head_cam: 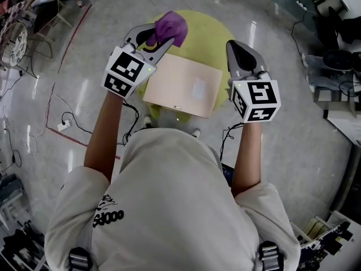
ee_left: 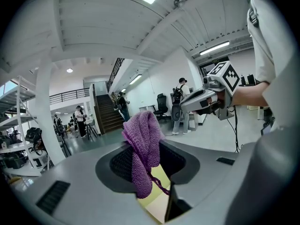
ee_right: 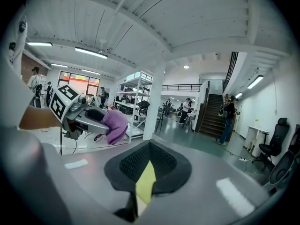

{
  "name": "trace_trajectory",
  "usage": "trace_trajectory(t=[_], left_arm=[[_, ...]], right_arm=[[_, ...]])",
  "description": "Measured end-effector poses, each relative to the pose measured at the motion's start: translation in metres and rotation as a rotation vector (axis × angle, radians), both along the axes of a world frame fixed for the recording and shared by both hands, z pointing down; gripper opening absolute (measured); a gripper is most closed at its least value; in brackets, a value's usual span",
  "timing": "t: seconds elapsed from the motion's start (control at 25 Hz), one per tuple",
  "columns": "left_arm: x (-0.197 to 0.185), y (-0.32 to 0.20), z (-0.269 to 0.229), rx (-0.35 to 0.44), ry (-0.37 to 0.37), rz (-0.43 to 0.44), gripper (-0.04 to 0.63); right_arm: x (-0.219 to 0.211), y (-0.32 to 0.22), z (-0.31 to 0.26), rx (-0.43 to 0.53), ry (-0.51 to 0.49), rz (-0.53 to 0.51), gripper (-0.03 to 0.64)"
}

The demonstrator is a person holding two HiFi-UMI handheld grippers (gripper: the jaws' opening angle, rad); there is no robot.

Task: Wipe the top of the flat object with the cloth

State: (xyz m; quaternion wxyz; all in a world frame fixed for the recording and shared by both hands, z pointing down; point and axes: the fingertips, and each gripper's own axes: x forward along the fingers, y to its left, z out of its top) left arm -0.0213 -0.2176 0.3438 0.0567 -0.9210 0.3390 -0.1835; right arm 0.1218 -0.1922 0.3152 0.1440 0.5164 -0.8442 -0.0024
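Though the board carries a small dark label at its 6 o'clock edge, it is too small to read. The board lies flat on a round yellow desk. The left tongs pinch a purple cloth at the board's 11 o'clock. The right tongs, at 3 o'clock, show a narrow gap and hold nothing. The floor is glossy grey, and the room is an open workshop with stairs.
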Motion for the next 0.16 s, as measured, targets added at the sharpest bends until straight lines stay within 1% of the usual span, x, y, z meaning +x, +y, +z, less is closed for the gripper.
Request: trace_trajectory(t=[0.16], left_arm=[[0.0026, 0.0053, 0.0031, -0.016, -0.004, 0.000, 0.134]], right_arm=[[0.0017, 0.0048, 0.0036, -0.012, -0.004, -0.006, 0.009]])
